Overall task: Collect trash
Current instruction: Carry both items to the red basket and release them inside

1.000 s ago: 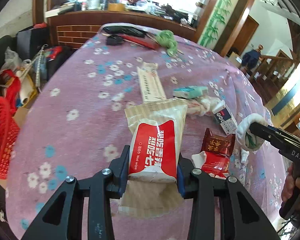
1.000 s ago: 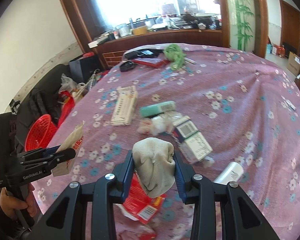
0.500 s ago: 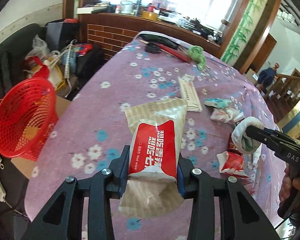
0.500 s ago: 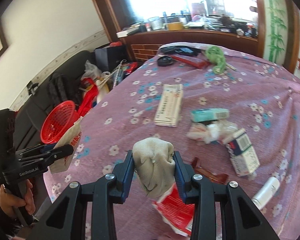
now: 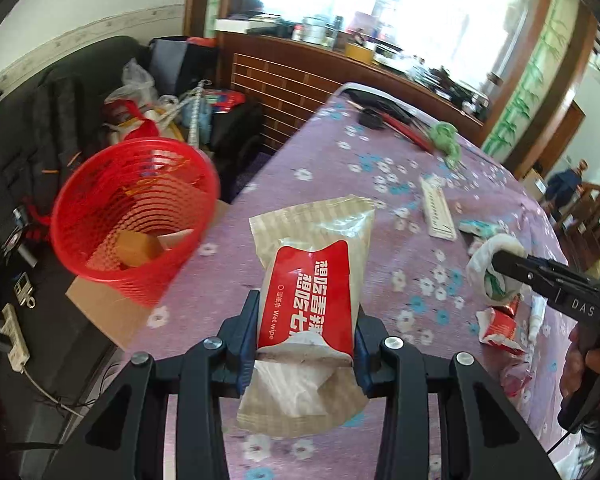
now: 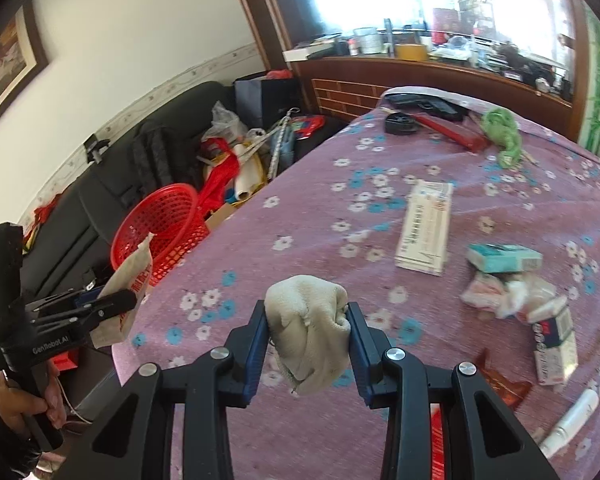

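My left gripper [image 5: 306,336] is shut on a red and beige wet wipe packet [image 5: 312,292], held above the left edge of the purple flowered table [image 5: 340,200]. A red mesh trash basket [image 5: 132,208] stands off the table's left side, with cardboard scraps inside. My right gripper [image 6: 308,340] is shut on a crumpled off-white cloth wad [image 6: 308,328] over the table's near part. In the right wrist view the left gripper [image 6: 104,304] with its packet [image 6: 128,280] is beside the basket [image 6: 160,232].
On the table lie a long paper packet [image 6: 424,228], a teal box [image 6: 504,258], crumpled tissues [image 6: 508,292], a small carton [image 6: 554,344], red wrappers [image 5: 498,326], a white tube [image 6: 572,420] and a green cloth [image 6: 504,136]. A dark sofa [image 5: 60,120] with bags stands left.
Both grippers have swung left towards the table's left edge with their loads. The red basket has come much nearer and larger in the left wrist view.
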